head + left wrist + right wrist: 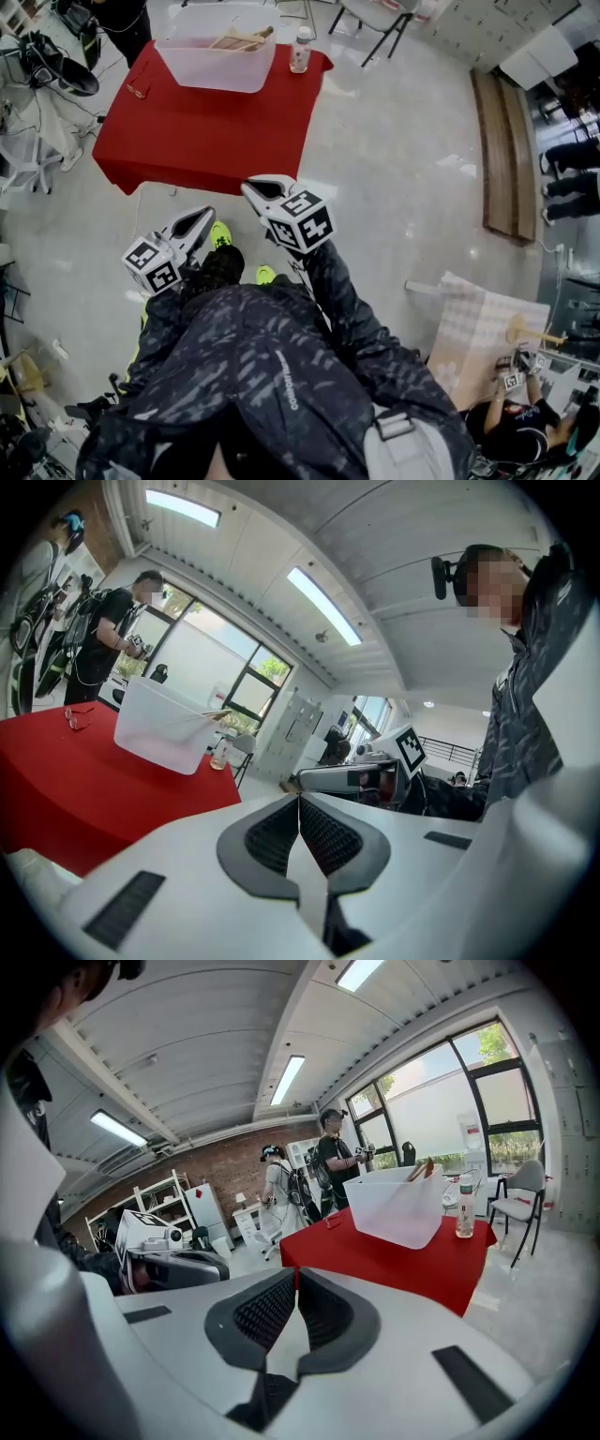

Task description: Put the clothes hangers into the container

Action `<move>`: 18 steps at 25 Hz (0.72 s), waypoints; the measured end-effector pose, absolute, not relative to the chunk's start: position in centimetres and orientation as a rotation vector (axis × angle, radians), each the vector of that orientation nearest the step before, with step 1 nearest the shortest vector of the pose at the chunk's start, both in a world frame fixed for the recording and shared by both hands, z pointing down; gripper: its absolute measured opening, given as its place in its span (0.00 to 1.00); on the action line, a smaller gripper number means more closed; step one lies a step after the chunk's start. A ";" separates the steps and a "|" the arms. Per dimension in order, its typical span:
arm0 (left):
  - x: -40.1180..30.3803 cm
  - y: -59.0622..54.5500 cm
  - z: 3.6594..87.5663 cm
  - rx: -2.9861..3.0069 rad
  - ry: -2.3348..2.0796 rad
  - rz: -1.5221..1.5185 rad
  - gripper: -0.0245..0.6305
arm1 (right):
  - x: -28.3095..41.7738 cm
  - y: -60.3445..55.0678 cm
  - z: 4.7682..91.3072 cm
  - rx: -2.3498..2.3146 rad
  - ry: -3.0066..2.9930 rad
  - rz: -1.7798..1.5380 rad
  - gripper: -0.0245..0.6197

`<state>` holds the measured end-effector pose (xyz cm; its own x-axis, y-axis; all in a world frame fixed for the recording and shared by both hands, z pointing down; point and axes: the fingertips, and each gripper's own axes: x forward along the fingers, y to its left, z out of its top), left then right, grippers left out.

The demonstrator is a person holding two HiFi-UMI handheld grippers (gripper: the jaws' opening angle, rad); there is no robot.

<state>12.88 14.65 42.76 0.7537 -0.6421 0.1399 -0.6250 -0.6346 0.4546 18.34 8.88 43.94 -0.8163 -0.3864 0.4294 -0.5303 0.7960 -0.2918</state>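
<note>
Hangers lie in the container, well beyond left fingers and right fingers.

The right claw is pressing its jaws together, with nothing between them. Beyond it, a red-covered desk is carrying a translucent container, and wooden clothes hangers are sticking out over its rim. A bottle is standing on the desk just right of the container. At the far right a chair is standing on the floor. Two people are standing behind the desk. At the near left, the left claw is showing.
</note>
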 end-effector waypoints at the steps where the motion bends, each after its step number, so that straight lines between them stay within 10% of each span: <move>1: 13.1 15.1 42.9 2.467 -0.956 -0.046 0.06 | 18.4 9.3 44.0 0.701 -2.645 0.573 0.07; 18: 12.1 18.6 40.6 2.481 -0.978 -0.071 0.05 | 15.5 15.3 42.4 0.624 -2.655 0.496 0.06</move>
<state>12.14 18.60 40.57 0.7446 -0.6566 0.1201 -0.6321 -0.6360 0.4426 15.50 15.30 42.40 -0.8348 -0.3518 0.4235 -0.4810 0.8403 -0.2501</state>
